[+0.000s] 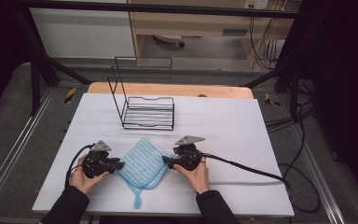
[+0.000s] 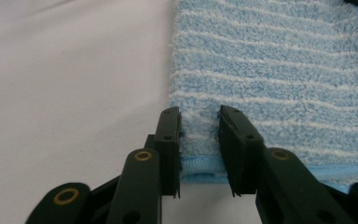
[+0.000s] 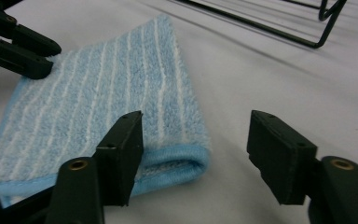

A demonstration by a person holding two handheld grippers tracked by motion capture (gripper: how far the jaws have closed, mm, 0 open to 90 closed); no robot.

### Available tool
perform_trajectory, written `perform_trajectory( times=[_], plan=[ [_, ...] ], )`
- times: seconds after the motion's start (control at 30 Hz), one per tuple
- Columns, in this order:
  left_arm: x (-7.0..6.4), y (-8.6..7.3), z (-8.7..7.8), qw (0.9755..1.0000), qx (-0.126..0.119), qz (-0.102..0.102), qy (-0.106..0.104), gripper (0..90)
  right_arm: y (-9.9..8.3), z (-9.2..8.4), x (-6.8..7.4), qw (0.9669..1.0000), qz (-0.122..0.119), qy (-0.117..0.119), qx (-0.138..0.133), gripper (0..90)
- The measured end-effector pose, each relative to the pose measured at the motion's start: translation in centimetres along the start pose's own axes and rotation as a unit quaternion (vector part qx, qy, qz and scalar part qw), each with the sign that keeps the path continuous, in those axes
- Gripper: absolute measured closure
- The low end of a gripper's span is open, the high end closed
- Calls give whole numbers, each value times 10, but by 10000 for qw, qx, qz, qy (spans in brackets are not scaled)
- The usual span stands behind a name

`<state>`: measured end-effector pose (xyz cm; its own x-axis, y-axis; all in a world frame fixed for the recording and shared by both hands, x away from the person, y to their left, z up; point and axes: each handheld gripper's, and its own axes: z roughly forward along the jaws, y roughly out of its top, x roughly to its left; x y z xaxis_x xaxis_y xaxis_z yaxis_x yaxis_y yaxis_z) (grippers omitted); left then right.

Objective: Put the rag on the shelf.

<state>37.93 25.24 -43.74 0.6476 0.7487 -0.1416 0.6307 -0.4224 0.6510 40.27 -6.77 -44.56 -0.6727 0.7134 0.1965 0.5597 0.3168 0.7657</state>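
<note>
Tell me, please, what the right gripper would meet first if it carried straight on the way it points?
Most likely the folded corner of the blue striped cloth, lying just ahead of the right gripper between its open jaws, nearer one jaw; depth is hard to judge.

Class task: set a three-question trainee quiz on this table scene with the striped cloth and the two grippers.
1. True or false: the blue striped cloth lies inside the wire rack.
2. Which gripper has a cloth corner between its jaws: A the left gripper, B the right gripper?
3. What colour is the table cover?

Key: 1 false, it lies on the cover in front of the rack. 2 A. 3 white.
</note>
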Motion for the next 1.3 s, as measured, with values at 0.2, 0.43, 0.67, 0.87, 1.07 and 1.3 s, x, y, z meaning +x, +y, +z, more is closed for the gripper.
perform_trajectory(
  times=[0.2, 0.43, 0.67, 0.87, 1.07, 1.3],
  plan=[
    [-2, -1, 2, 10000, 19, -17, -14, 732, -8, 6, 4, 9999, 91, -27, 68, 517],
    [-3, -1, 3, 10000, 20, -15, -32, 776, -11, 7, 7, 9993, 338, 76, 162, 612],
    [-6, 0, 4, 9999, 30, -128, -35, 831, -10, 8, 7, 9979, 581, 119, 252, 676],
    [-7, -3, -1, 9997, 1, -260, -25, 849, -3, 8, 1, 9974, 597, 323, 243, 800],
    [-19, -12, -12, 9992, -50, -402, -11, 849, 19, 14, -6, 9980, 397, 470, 160, 807],
    [-37, -25, -22, 9985, -122, -531, 83, 845, 36, 30, -4, 9980, -75, 587, 206, 804]
  ],
)
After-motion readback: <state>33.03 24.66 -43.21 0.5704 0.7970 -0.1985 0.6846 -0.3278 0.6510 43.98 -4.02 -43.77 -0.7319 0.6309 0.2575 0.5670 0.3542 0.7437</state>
